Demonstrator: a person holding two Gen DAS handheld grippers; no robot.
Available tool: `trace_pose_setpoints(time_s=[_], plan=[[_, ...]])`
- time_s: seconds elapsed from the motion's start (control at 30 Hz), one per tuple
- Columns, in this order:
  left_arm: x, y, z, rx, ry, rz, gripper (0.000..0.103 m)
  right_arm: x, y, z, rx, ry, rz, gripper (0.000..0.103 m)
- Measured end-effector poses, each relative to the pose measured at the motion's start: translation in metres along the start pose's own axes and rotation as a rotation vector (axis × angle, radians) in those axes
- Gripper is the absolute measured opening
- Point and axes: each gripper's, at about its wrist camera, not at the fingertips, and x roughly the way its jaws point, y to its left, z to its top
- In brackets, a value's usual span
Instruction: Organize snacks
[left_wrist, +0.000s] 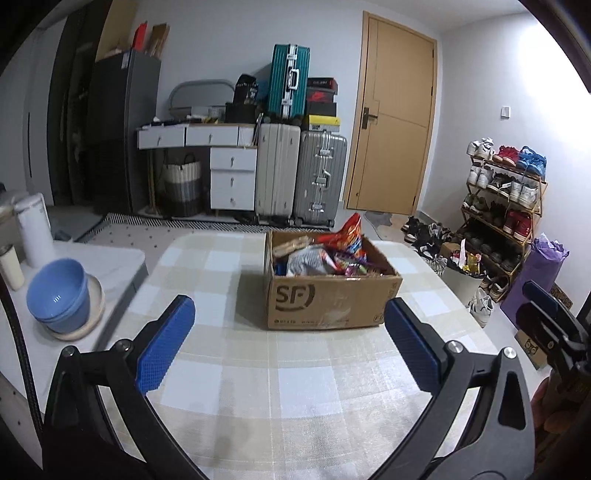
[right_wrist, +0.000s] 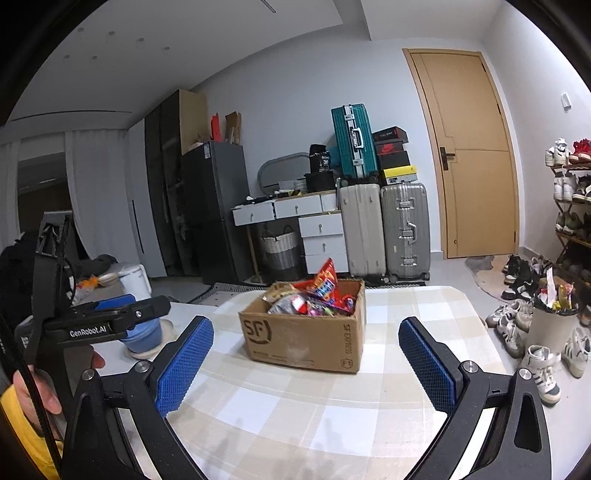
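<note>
A brown cardboard box (left_wrist: 332, 299) marked SF stands on the checked tablecloth (left_wrist: 258, 369), heaped with colourful snack packets (left_wrist: 325, 254). My left gripper (left_wrist: 290, 314) is open and empty, a little in front of the box. In the right wrist view the same box (right_wrist: 306, 339) and its snacks (right_wrist: 314, 295) sit ahead of my right gripper (right_wrist: 306, 334), which is open and empty. The right gripper also shows at the right edge of the left wrist view (left_wrist: 546, 317). The left gripper shows at the left of the right wrist view (right_wrist: 122, 310).
Stacked blue bowls (left_wrist: 59, 295) on a plate, a white kettle (left_wrist: 33, 229) and a cup (left_wrist: 11, 266) stand on a side table to the left. A full bin (right_wrist: 554, 325), scattered shoes and a shoe rack (left_wrist: 506, 206) are on the right. Suitcases (left_wrist: 299, 177), drawers and a door lie beyond.
</note>
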Motion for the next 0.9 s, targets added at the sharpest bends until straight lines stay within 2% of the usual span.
trace_pose_setpoints(time_s=[0.3, 0.4, 0.6, 0.9], plan=[[0.079, 0.009, -0.045, -0.025, -0.007, 0.037, 0.102, 0.045, -0.027, -0.039, 0.055, 0.052, -0.02, 0.102], [0.104, 0.012, -0.057, -0.048, 0.029, 0.048, 0.102, 0.052, -0.027, -0.05, 0.043, 0.059, -0.028, 0.102], [0.124, 0.013, -0.073, -0.053, 0.028, 0.063, 0.102, 0.056, -0.024, -0.059, 0.036, 0.081, -0.021, 0.102], [0.124, -0.002, -0.077, -0.013, -0.005, 0.068, 0.102, 0.047, -0.018, -0.051, 0.052, 0.064, -0.015, 0.102]])
